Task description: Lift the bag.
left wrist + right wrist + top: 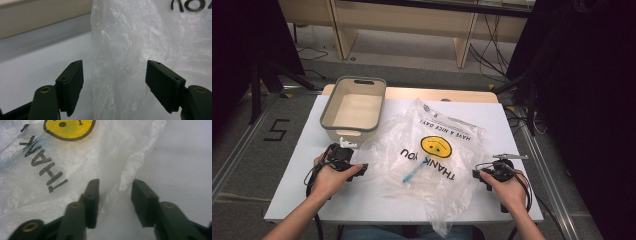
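Here, both grippers flank the clear plastic bag (432, 155).
Left gripper (113, 82) jaws apart around its edge; right gripper (115, 200) jaws apart, unclamped, straddling its opposite edge.

**Around the grey-rimmed basin**

Beige basin (353, 110) with grey rim and a handle slot in its far wall, standing on the far-left part of the white surface (302, 165). Hollow showing pale bare walls and floor. Just in front of its near wall, a small white piece (346, 143), too small to identify. Beyond the basin, past the surface's far edge, a wooden bench frame (407, 25) on grey floor. Left of the basin, on the floor, a black "5" marking (277, 130). Far right of it, dark cables (487, 55) trailing.
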A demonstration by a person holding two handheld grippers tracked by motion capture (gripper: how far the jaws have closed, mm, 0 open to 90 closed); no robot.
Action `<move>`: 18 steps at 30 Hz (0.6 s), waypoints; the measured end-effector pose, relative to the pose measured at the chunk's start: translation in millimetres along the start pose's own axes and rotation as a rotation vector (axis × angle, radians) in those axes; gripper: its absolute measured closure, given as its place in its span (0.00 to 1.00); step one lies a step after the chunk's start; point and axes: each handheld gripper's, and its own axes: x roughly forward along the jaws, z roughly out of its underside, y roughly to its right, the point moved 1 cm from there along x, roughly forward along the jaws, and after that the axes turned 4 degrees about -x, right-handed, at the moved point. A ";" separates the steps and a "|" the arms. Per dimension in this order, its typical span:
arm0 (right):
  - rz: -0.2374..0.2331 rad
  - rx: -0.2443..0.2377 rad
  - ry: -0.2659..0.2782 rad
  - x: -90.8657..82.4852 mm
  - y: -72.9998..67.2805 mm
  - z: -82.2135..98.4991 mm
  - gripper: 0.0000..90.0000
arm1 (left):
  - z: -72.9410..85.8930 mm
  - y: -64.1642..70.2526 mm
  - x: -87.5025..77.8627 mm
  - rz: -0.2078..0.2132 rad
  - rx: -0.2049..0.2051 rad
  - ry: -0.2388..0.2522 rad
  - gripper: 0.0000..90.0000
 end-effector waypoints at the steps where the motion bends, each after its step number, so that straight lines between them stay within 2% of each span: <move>1: -0.004 -0.002 -0.007 0.6 0.7 0.5 0.73 | 0.3 -1.0 0.9 0.004 0.005 -0.011 0.36; 5: -0.026 0.000 -0.015 2.6 3.0 1.2 0.92 | 1.9 -0.1 5.0 0.028 0.001 -0.049 0.45; 7: -0.033 -0.005 -0.008 3.0 4.3 0.1 0.98 | 2.2 0.8 5.8 0.039 0.003 -0.054 0.48; 11: -0.021 -0.019 0.009 2.4 6.9 -5.9 1.00 | 2.8 2.6 5.4 0.061 0.000 -0.059 0.53; 15: -0.005 -0.034 0.035 2.4 10.4 -13.1 1.00 | 3.1 6.1 6.6 0.101 -0.018 -0.065 0.58; 18: 0.011 -0.046 0.047 3.1 12.8 -17.3 1.00 | 2.9 8.4 7.7 0.128 -0.014 -0.080 0.64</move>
